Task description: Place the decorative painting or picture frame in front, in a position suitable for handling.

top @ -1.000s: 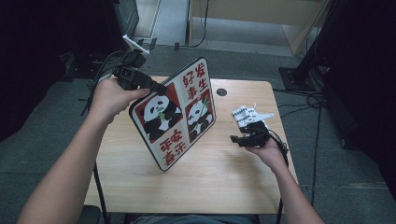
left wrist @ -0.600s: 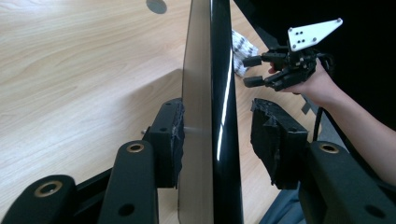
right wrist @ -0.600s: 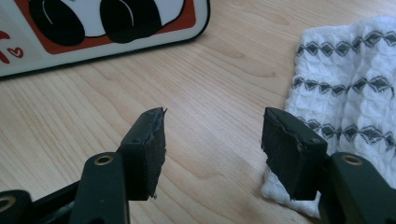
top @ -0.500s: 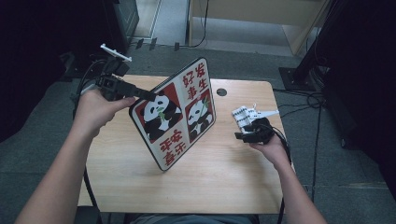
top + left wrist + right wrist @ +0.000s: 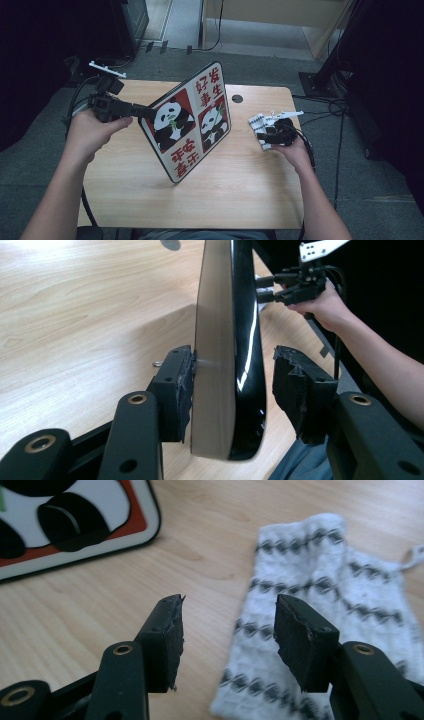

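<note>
A board (image 5: 190, 125) printed with two pandas and red characters stands tilted on its lower edge in the middle of the wooden table (image 5: 235, 185). My left gripper (image 5: 145, 112) is at the board's left edge. In the left gripper view the board's edge (image 5: 225, 340) sits between the jaws, which have just been opening. One pad (image 5: 182, 385) touches the board's back and the other stands off the glossy front. My right gripper (image 5: 262, 135) hovers open over a white cloth with a black pattern (image 5: 325, 580). Its jaws have just been closing, with nothing between them.
A round cable hole (image 5: 237, 98) lies in the table behind the board. Cables trail over the floor to the right of the table (image 5: 330, 107). A dark cabinet (image 5: 130, 25) stands at the back left. The right hand with its gripper (image 5: 300, 285) shows beyond the board.
My left hand has drawn back to the left along the board's edge while the board stays standing. My right hand has moved a little away from me, over the cloth.
</note>
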Demonstrator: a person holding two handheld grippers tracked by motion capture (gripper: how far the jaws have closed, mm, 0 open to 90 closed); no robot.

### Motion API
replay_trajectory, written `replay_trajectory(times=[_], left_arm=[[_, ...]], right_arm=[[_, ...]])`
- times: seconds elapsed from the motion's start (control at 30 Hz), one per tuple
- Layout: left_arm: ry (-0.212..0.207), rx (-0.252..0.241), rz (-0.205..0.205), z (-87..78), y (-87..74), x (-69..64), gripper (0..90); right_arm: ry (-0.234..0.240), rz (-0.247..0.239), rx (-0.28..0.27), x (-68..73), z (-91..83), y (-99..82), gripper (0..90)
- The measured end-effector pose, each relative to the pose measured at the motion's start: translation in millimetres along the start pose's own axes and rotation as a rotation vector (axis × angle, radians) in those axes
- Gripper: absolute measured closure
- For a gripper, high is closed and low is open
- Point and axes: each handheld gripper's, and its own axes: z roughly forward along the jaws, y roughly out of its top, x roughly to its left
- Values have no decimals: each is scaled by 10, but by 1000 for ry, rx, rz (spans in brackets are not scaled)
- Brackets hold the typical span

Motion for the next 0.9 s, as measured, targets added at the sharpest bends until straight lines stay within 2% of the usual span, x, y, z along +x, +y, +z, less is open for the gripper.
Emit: replay_trajectory(times=[0.13,0.27,0.43,0.5,0.7,0.77,0.9], left_arm=[[28,-10,13,-25,-103,-19,488],[22,-23,4,-46,-218,-4,481],[21,-52,-16,-74,-366,32,476],[19,-56,-16,-75,-420,38,475],[21,-51,-8,-21,-546,28,455],[13,-58,-18,0,-582,32,452],[1,-73,-24,16,-647,48,451]], right_arm=[[-32,41,1,-131,33,43,476],[-71,72,24,-295,153,53,450],[-80,111,49,-399,280,11,437],[-90,122,63,-414,321,1,437],[-117,131,52,-409,426,28,402],[-120,145,52,-386,452,35,387],[-148,94,56,-345,485,9,412]])
